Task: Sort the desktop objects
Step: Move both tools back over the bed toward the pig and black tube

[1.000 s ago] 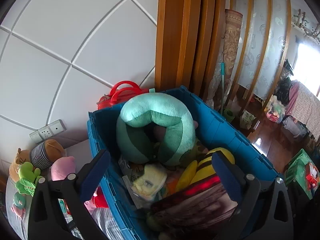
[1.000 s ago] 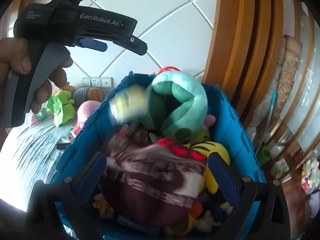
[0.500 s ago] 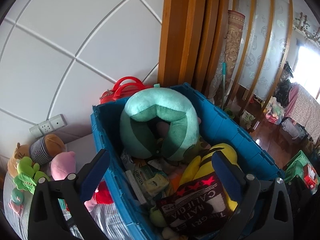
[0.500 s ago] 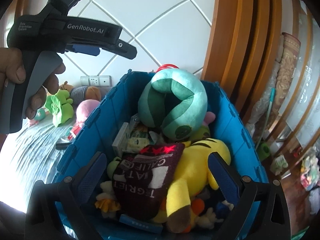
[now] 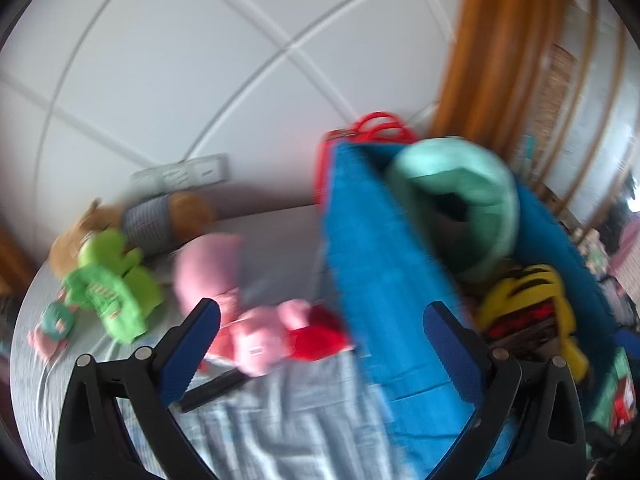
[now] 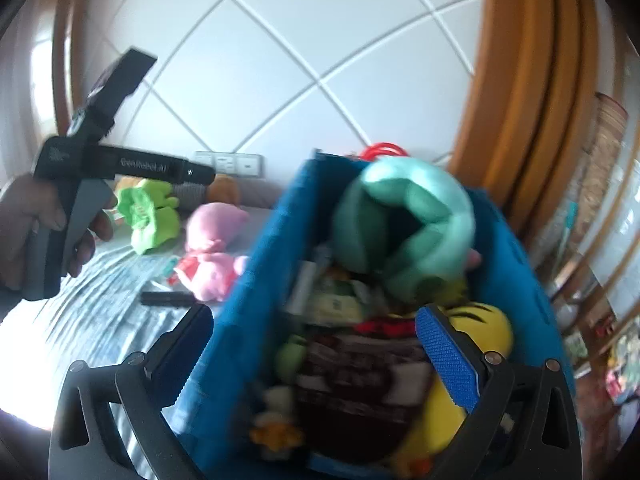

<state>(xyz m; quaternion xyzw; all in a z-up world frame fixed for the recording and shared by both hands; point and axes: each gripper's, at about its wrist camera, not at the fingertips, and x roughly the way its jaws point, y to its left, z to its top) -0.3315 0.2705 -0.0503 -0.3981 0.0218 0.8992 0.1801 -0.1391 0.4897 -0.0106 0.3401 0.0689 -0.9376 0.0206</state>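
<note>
Both views are motion-blurred. My left gripper is open and holds nothing; it hangs over the striped tablecloth, with a pink pig plush in a red dress just ahead of its fingers. A green plush lies further left. My right gripper is open and holds nothing, straddling the left wall of the blue bin. The bin holds a green neck pillow, a yellow striped plush and a dark red lettered cloth.
A black pen lies on the cloth near the pig. A brown striped plush sits by the wall sockets. Red bag handles show behind the bin. A hand holds the left gripper.
The left gripper has swung left from above the bin to above the table's plush toys. The right view has shifted left over the bin's wall. The dark red cloth lies still in the bin.
</note>
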